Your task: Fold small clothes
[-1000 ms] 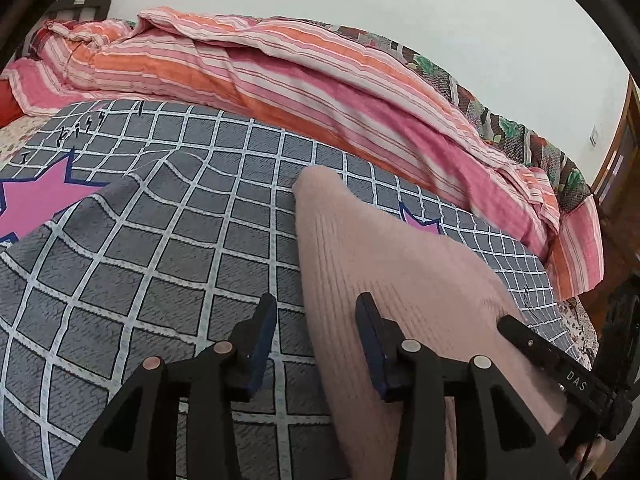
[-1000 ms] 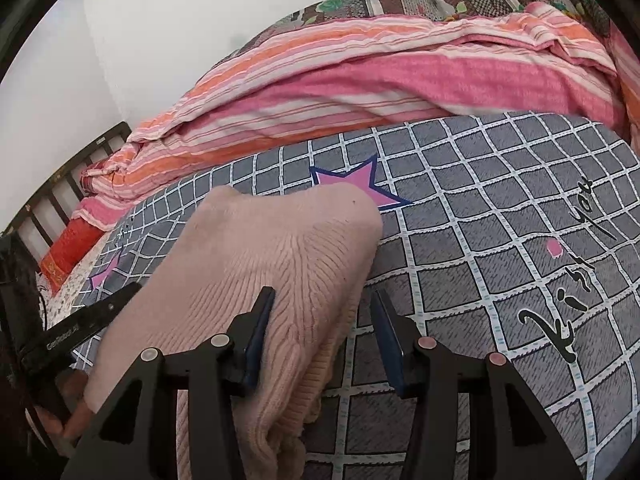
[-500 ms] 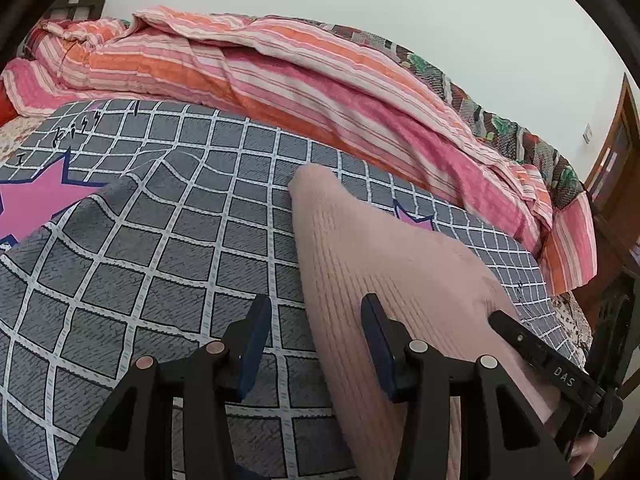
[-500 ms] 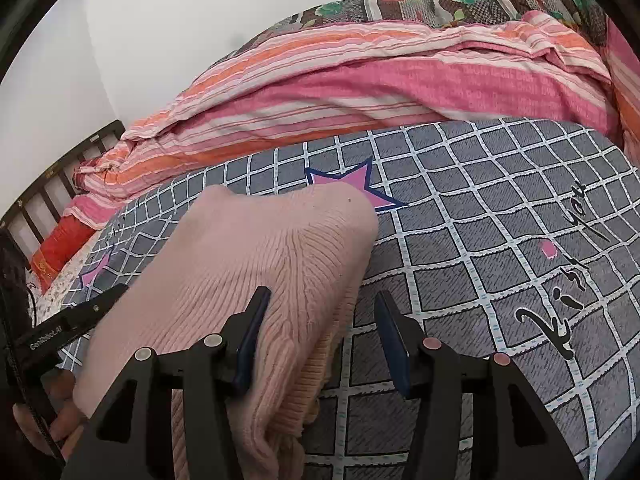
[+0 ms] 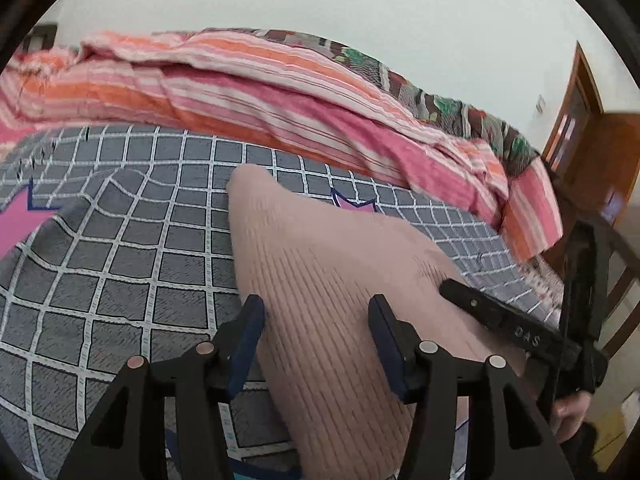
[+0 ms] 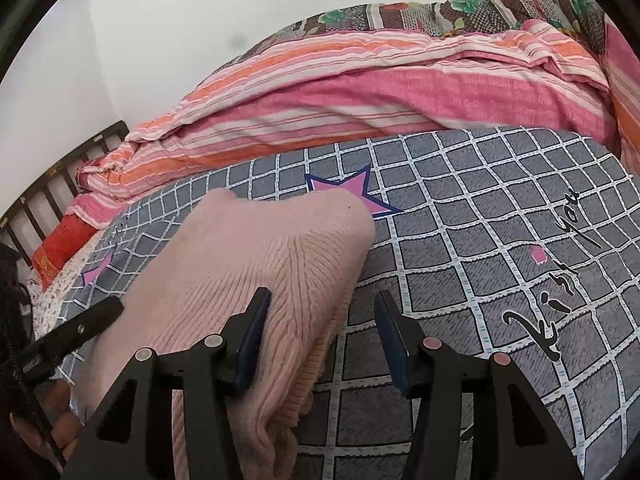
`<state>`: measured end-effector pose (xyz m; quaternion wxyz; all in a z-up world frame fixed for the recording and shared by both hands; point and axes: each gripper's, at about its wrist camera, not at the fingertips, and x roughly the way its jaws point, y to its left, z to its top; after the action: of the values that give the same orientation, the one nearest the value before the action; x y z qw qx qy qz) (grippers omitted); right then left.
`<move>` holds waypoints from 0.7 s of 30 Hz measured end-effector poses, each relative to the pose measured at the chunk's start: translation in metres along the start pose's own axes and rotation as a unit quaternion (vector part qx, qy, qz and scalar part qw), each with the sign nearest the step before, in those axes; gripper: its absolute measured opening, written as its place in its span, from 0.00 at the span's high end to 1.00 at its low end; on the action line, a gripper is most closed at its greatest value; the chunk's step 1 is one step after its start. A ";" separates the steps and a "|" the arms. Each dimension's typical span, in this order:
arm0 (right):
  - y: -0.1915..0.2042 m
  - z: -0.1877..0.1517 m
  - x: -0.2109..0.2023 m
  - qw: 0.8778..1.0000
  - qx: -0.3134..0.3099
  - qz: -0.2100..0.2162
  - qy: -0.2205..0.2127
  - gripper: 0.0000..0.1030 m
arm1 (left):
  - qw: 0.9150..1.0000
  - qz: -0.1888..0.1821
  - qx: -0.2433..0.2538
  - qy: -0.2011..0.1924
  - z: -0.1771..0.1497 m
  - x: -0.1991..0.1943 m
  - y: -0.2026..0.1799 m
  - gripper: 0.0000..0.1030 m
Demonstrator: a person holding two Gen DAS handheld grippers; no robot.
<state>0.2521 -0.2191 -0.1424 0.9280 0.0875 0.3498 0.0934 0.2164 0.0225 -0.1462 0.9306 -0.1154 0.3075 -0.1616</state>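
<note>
A pink ribbed knit garment [image 5: 328, 280] lies folded on the grey checked bedsheet [image 5: 120, 264]. My left gripper [image 5: 316, 336] hovers over its near left part. Its jaws are opening, with the knit beneath and between them, and the pads do not press on it. In the right wrist view the garment [image 6: 256, 264] shows its folded right edge. My right gripper [image 6: 322, 332] stands open over that edge, its left finger above the knit and its right finger above the sheet. Each view catches the other gripper's black body [image 5: 512, 328] at its side.
A pink and orange striped quilt [image 5: 280, 100] is bunched along the far side of the bed, with a floral blanket [image 6: 440, 12] behind it. A wooden door [image 5: 580, 120] stands at the right. Dark bed rails [image 6: 52, 192] and a red pillow [image 6: 60, 248] are at the left.
My left gripper's jaws have spread wider and it has shifted, so the pink knit now fills the gap between its fingers. The right gripper has stayed put, its jaws only slightly wider.
</note>
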 end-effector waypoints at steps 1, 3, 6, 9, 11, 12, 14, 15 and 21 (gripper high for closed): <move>0.000 0.000 0.002 1.000 0.000 0.000 0.003 0.51 | 1.000 0.008 0.006 -0.003 -0.002 -0.001 -0.003 0.48; -0.003 0.001 0.001 1.000 0.005 0.003 0.010 0.51 | 1.000 0.016 0.007 -0.005 -0.007 -0.003 -0.005 0.47; -0.007 -0.004 -0.004 1.000 0.021 0.010 0.016 0.51 | 1.000 0.018 -0.003 -0.001 -0.012 -0.007 -0.003 0.45; -0.008 -0.011 -0.019 1.000 0.021 0.009 0.015 0.51 | 1.000 0.017 -0.003 0.000 -0.014 -0.012 -0.002 0.45; -0.005 -0.014 -0.028 1.000 0.012 0.002 0.016 0.51 | 1.000 0.012 -0.008 0.003 -0.016 -0.014 -0.001 0.45; -0.003 -0.015 -0.032 1.000 0.008 -0.001 0.017 0.51 | 1.000 0.010 -0.011 0.006 -0.018 -0.014 -0.001 0.45; 0.001 -0.018 -0.041 1.000 0.002 -0.005 0.020 0.51 | 1.000 -0.002 -0.019 0.014 -0.026 -0.015 0.000 0.44; 0.002 -0.019 -0.045 1.000 0.004 -0.004 0.023 0.51 | 0.999 -0.004 -0.025 0.020 -0.031 -0.016 0.001 0.44; 0.005 -0.030 -0.070 0.999 0.005 -0.018 0.048 0.52 | 0.997 -0.008 -0.049 0.052 -0.037 -0.034 0.003 0.44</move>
<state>0.1802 -0.2279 -0.1191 0.9113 0.0811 0.3958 0.0796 0.1691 0.0334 -0.1579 0.9053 -0.1553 0.3618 -0.1594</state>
